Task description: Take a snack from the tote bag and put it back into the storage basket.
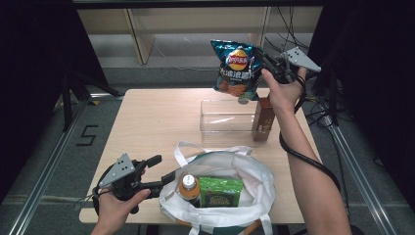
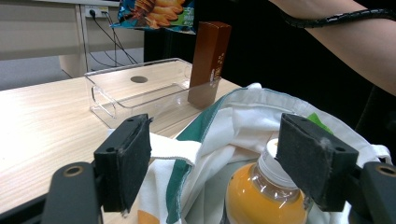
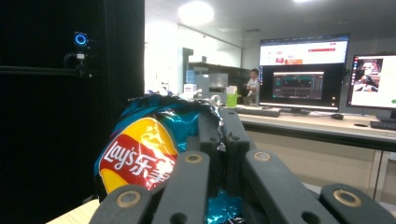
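Right gripper (image 3: 219, 135) clamps chip bag (image 1: 236, 71), hanging upright.

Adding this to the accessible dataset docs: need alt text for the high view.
A person's right hand-held gripper holds a teal chip bag above a clear bin on a wooden table, with a brown carton standing at the bin's right end. Nearer, the left hand-held gripper sits at a white tote bag containing an orange-drink bottle and a green box.

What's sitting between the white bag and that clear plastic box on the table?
Nothing: in the high view, bare tabletop separates the white bag from the clear plastic box. The brown carton stands in the box's right end, not in that gap.
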`<state>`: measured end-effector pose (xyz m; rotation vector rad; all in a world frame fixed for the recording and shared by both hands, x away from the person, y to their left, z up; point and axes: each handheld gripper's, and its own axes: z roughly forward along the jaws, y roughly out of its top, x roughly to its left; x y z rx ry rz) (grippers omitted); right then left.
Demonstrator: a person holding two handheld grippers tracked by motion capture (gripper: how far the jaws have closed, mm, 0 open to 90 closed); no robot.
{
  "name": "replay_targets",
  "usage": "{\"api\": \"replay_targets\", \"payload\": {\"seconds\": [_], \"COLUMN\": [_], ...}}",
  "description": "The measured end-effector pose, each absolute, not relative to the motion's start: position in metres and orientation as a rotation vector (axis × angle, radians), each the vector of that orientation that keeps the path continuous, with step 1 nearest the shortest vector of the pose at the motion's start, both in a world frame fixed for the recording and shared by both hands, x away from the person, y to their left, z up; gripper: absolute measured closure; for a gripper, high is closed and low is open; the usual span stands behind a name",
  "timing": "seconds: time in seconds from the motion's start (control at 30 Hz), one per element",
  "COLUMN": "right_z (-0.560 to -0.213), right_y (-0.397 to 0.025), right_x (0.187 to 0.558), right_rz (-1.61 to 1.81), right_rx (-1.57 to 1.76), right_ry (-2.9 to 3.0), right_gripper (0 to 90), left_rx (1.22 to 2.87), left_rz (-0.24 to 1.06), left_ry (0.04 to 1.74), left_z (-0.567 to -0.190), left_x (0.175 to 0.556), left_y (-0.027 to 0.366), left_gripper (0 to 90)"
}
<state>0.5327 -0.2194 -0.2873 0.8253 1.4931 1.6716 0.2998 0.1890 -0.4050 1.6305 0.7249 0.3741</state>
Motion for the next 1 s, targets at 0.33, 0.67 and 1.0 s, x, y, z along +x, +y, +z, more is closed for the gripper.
{"api": "replay_targets", "payload": {"seconds": [0.33,0.67,1.0], "right_z": [-0.296,-0.301,-0.306], "right_y": [-0.231,-0.234,-0.239], "right_x": [0.538,0.540,0.542], "right_rz": [1.667,1.674,1.644], "right_rx": [0.857,0.878,0.867], "right_ry": [1.541,1.571,1.619], "right_gripper": [89.8,89.6,89.6], "left_rx": [1.629,1.630,1.629], "left_rz": [0.366,0.367,0.364], "left_ry": [0.737,0.738,0.746], "left_z": [-0.407,-0.407,-0.407], "left_x": [0.300,0.300,0.300], "left_y": [0.188,0.188,0.188], "left_gripper": [25.6,25.6,25.6]}}
